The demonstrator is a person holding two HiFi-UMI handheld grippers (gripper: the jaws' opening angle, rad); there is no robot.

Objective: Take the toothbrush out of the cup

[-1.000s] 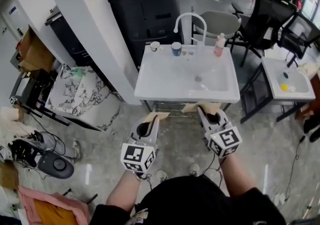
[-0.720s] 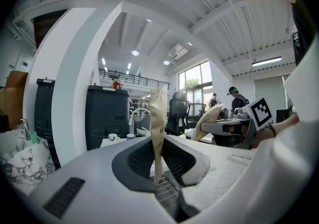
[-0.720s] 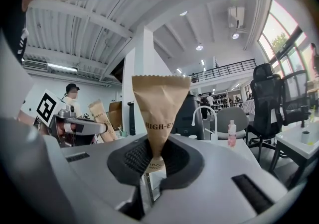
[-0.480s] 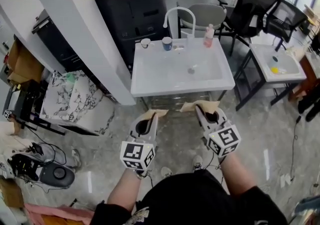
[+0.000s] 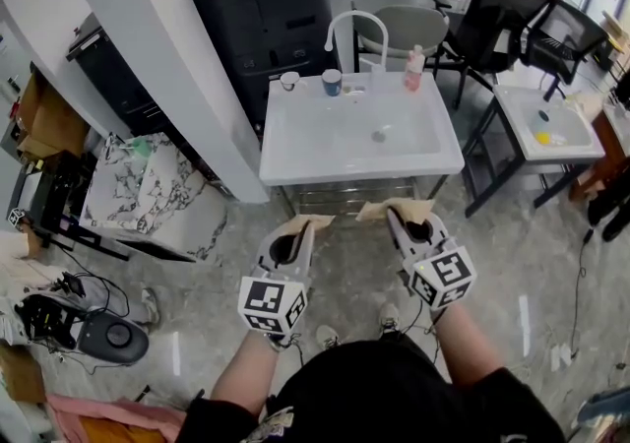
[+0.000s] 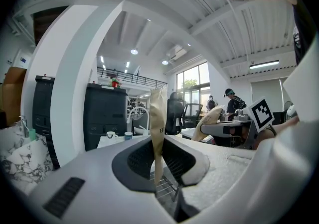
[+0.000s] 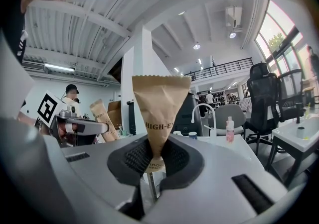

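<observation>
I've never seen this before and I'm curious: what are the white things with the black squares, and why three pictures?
They are hand tools. A person holds a left gripper and a right gripper, each with two fingers that pinch. The head view comes from a camera on the person's head, looking down. The other two come from cameras riding on each gripper. The left gripper pinches a brown packet, the right one a second brown packet. Ahead is a sink with a tap, a blue cup, a white cup and a pink bottle along its back edge.
</observation>
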